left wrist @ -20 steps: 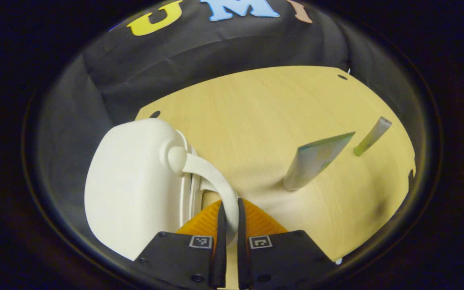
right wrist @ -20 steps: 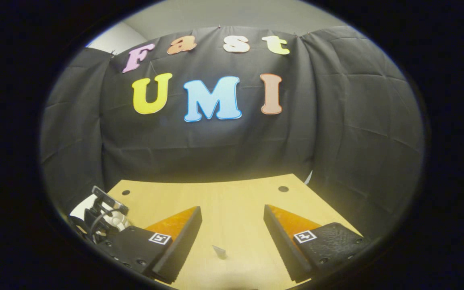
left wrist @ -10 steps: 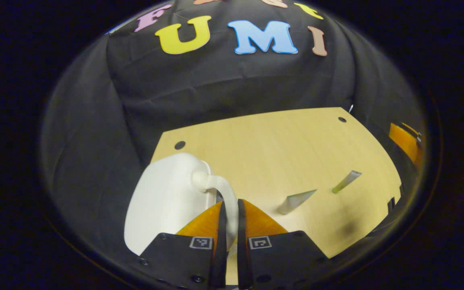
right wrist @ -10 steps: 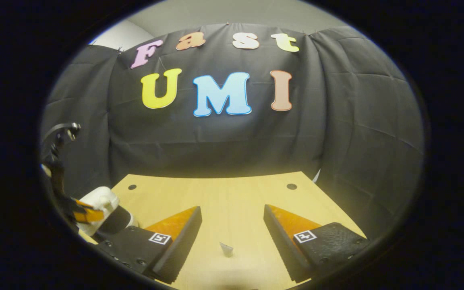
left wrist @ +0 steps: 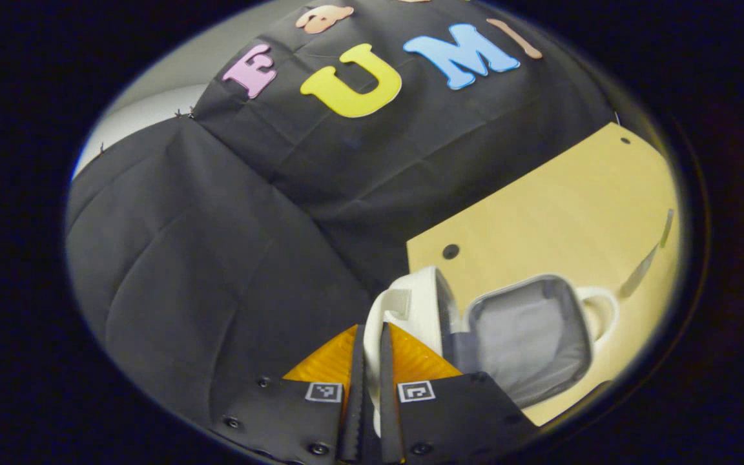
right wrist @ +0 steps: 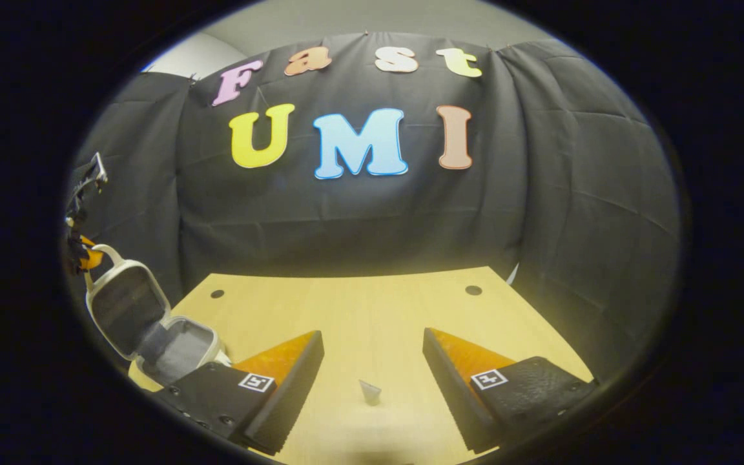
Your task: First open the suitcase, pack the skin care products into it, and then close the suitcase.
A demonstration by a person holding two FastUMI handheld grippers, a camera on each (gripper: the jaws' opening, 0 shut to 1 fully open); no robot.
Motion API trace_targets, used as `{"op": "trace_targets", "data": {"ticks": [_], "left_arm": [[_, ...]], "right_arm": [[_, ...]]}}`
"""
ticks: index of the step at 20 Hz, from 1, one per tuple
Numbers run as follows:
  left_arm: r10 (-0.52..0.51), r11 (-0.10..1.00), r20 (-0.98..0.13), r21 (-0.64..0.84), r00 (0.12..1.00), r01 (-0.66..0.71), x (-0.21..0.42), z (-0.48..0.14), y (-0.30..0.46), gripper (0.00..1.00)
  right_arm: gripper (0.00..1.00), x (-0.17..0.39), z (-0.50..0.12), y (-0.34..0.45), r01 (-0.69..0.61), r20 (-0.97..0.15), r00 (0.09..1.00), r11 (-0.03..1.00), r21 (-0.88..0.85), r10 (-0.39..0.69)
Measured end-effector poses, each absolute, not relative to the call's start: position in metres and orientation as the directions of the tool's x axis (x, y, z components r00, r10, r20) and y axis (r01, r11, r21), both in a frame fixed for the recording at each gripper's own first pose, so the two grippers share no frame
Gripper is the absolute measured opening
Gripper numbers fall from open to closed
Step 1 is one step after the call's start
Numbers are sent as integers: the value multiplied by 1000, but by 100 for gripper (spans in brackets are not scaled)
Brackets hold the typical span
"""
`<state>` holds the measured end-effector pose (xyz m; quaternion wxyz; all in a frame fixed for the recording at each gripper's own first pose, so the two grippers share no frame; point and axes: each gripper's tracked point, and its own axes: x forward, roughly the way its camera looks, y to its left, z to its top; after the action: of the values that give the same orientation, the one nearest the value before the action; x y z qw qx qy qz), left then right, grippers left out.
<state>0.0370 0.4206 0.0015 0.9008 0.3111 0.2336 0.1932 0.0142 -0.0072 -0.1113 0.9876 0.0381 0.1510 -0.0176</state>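
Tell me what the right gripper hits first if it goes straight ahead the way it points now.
Probably the small pale tube end standing on the light wooden table, between the open right gripper's fingers. Beyond it lies bare tabletop, then the black cloth wall. Depth is uncertain.

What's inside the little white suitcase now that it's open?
The suitcase looks empty: just grey lining in the bottom half, nothing packed. The lid is lifted by the left gripper. The near corner is hidden behind that gripper.

One open white suitcase point(left wrist: 527, 336), two skin care products point(left wrist: 638, 279), one wooden table point(right wrist: 359, 316), two grippers point(right wrist: 372, 381).
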Motion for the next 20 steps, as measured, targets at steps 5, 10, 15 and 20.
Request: {"op": "trace_targets", "data": {"ticks": [5,10,15,20], "left_arm": [[573,718,-349,650,741,-248,57,-58,542,17],[594,744,-428,614,681,-263,73,-129,582,17],[572,797,-518,533,636,-283,78,-191,589,18],[632,745,-331,509,701,-432,72,-150,575,99]], "right_arm": [[94,15,-122,-2,56,-344,938,996,64,-31],[94,25,-120,5,49,-345,938,999,23,-38],[94,34,-130,9,43,-384,923,999,28,-30],[94,32,-146,-11,79,-412,909,997,21,-64]]}}
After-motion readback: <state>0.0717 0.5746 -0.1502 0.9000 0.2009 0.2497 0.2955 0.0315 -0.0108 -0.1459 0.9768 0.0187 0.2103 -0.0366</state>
